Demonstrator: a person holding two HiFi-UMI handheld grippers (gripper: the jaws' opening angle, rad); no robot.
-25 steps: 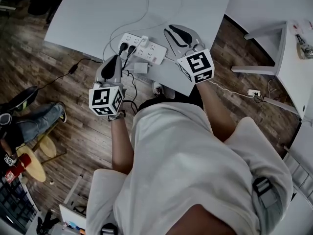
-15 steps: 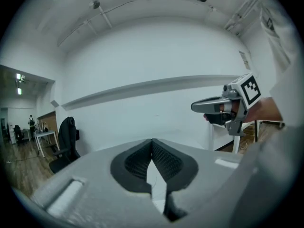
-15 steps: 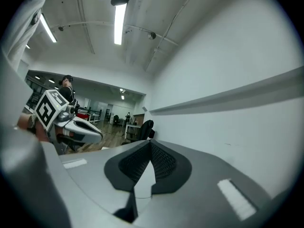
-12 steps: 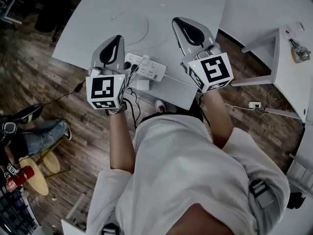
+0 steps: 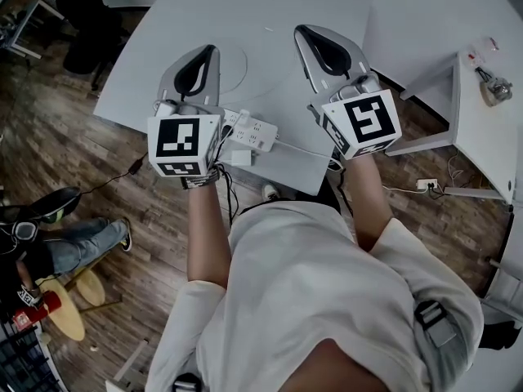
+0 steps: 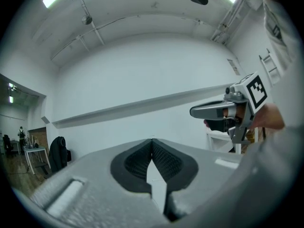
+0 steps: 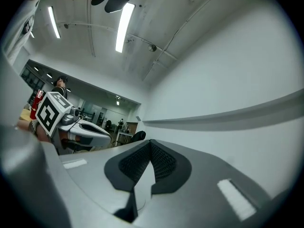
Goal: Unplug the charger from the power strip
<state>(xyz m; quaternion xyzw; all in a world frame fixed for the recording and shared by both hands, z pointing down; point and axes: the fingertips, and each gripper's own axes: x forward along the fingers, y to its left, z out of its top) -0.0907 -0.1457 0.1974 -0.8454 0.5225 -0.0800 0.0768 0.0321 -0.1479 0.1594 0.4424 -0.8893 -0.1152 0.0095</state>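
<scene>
A white power strip (image 5: 253, 134) lies near the front edge of the white table (image 5: 147, 39), partly hidden by my left gripper's marker cube. A white plug (image 5: 243, 118) sits in the strip, and dark cables hang from its left end. A small white charger block (image 5: 239, 158) lies by the table edge just below it. My left gripper (image 5: 209, 49) and right gripper (image 5: 303, 29) are held level, high above the table and apart from the strip. Both are shut and hold nothing. The left gripper view shows shut pads (image 6: 152, 140) and the right gripper (image 6: 216, 111); the right gripper view shows shut pads (image 7: 151, 141).
A second white table (image 5: 482, 129) stands at the right with a small object (image 5: 493, 88) on it. A wall-type socket (image 5: 425, 184) and cables lie on the wooden floor. A seated person (image 5: 57, 239) and a round stool (image 5: 69, 313) are at the lower left.
Both grippers have risen from beside the power strip toward the head camera. The left one now covers the strip's left end. The strip and charger block lie as before.
</scene>
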